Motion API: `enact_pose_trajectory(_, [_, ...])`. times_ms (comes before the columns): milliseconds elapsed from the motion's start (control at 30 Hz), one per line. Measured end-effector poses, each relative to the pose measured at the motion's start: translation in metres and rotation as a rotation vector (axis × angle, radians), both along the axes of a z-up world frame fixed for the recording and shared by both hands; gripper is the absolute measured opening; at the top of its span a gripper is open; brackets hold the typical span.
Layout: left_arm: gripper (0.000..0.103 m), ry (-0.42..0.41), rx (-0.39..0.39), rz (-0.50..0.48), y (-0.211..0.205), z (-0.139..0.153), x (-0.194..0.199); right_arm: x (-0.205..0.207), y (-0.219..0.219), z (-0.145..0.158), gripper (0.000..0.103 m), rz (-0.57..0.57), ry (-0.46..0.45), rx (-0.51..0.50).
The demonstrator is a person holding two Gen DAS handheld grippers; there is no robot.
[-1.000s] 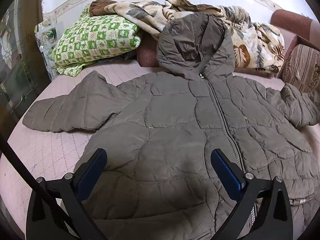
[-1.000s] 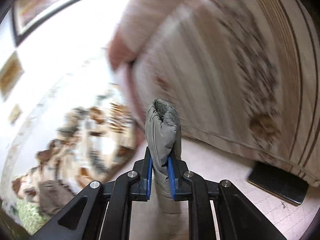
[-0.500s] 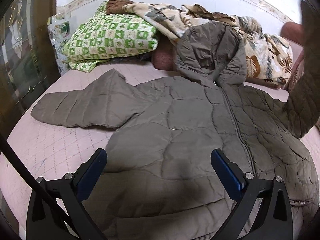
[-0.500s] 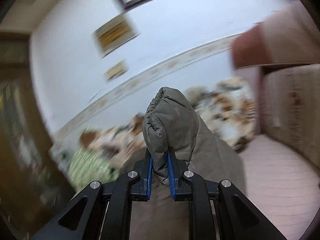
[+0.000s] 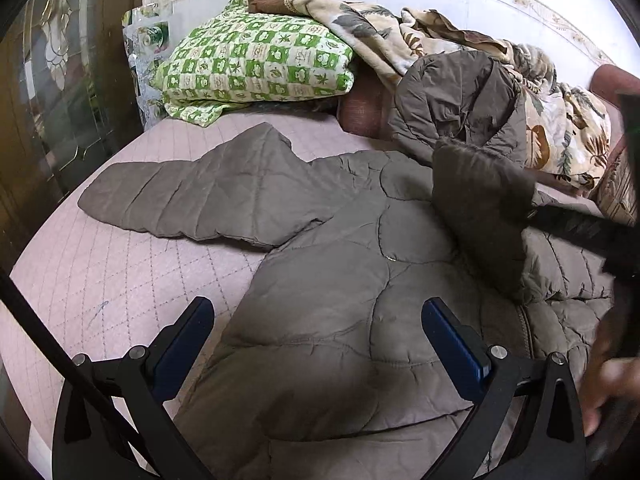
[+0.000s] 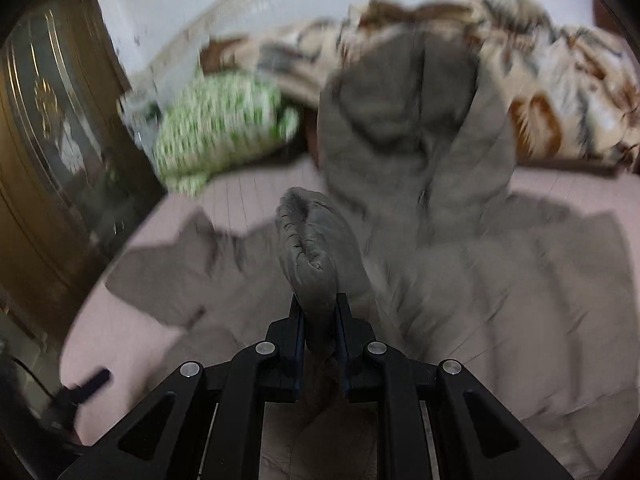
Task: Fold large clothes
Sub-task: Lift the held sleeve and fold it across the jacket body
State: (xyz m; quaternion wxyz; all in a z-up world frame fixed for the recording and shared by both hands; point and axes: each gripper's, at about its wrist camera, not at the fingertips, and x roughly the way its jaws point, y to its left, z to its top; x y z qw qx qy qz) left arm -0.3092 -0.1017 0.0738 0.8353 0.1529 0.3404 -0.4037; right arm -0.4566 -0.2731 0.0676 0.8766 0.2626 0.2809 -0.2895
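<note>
1. Right wrist view: the right gripper (image 6: 320,316) is clamped on the sleeve cuff (image 6: 310,248), carrying it over the jacket (image 5: 340,340) spread on the bed (image 5: 100,280).
2. The left gripper (image 5: 316,344) hangs wide open above the hem, holding nothing.
3. Sleeve fold under way; next, I'd say, lay the cuff flat across the chest and let go.

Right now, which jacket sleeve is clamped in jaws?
The sleeve in the right gripper, lifted over the jacket front. The other sleeve lies flat on the bed, untouched.
</note>
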Motion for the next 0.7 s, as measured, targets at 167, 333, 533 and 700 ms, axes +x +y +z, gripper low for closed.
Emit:
enact_pose_trajectory(167, [0.103,0.005,0.003,-0.003,-0.003,-0.001,0.000,0.013,0.002,-0.021,0.033,0.068,0.037,0.091])
enact_pose_trajectory(333, [0.103,0.000,-0.003,-0.007,-0.003,0.001,-0.003,-0.014,0.001,0.008,0.075,0.113,-0.089,0.108])
enact_pose_trajectory(533, [0.103,-0.008,0.017,-0.008,-0.008,-0.003,-0.005,-0.089,-0.064,0.016,0.077,-0.194,-0.065,0.064])
enact_pose_trajectory(700, [0.103,0.000,0.019,-0.011,-0.010,-0.004,-0.006,-0.151,-0.122,-0.032,0.065,-0.456,0.061,0.225])
